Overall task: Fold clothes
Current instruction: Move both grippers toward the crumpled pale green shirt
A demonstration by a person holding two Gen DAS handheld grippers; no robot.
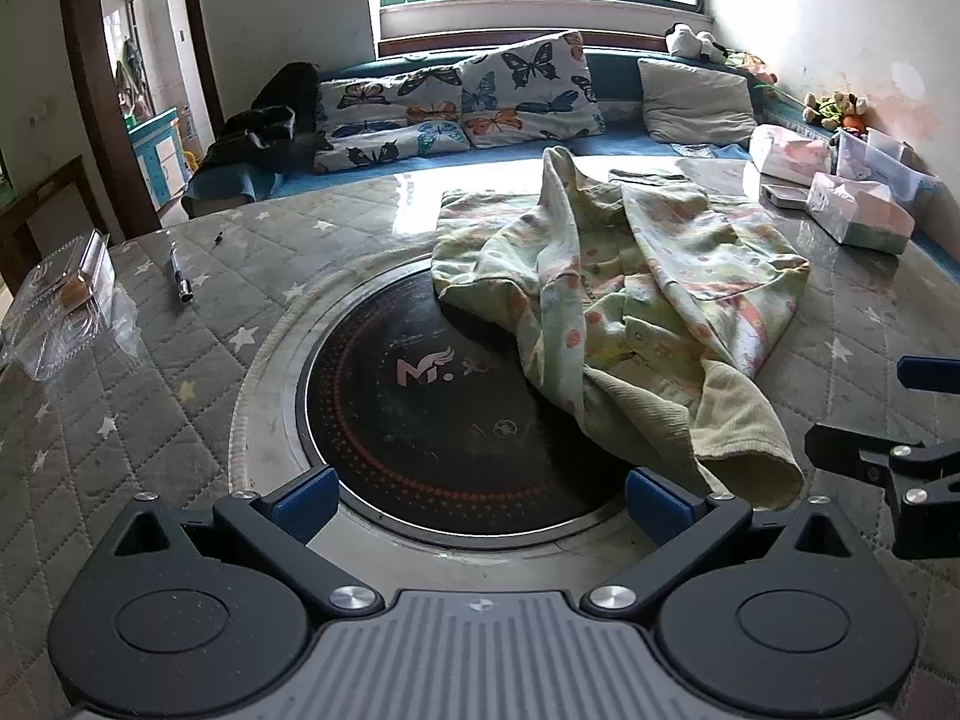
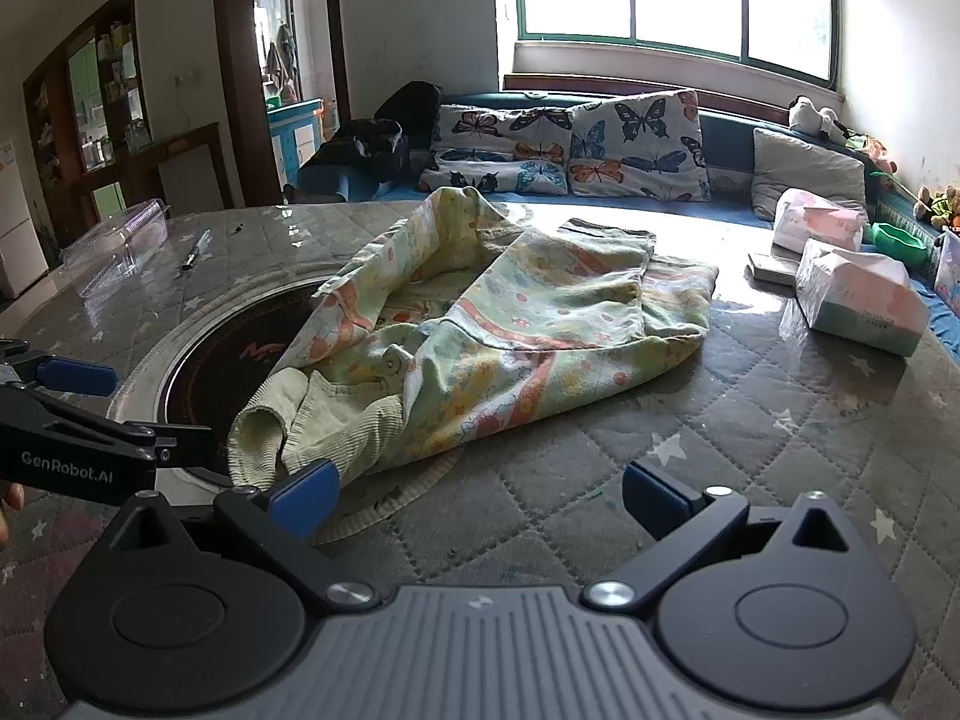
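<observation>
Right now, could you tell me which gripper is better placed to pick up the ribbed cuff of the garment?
Probably the left gripper: the ribbed cuff lies just beyond its right finger, jaws open. The right gripper faces mostly bare table.

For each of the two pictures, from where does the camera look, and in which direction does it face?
Left wrist: on the left gripper, facing the window across the black round plate; open jaws, right gripper at the right edge.
Right wrist: on the right gripper, facing the window; open jaws, left gripper at the left edge.
Shared: crumpled garment, tissue packs.

Left gripper [image 1: 480, 498] jaws apart, empty; crumpled garment [image 1: 618, 294] on table [image 1: 180, 372]
</observation>
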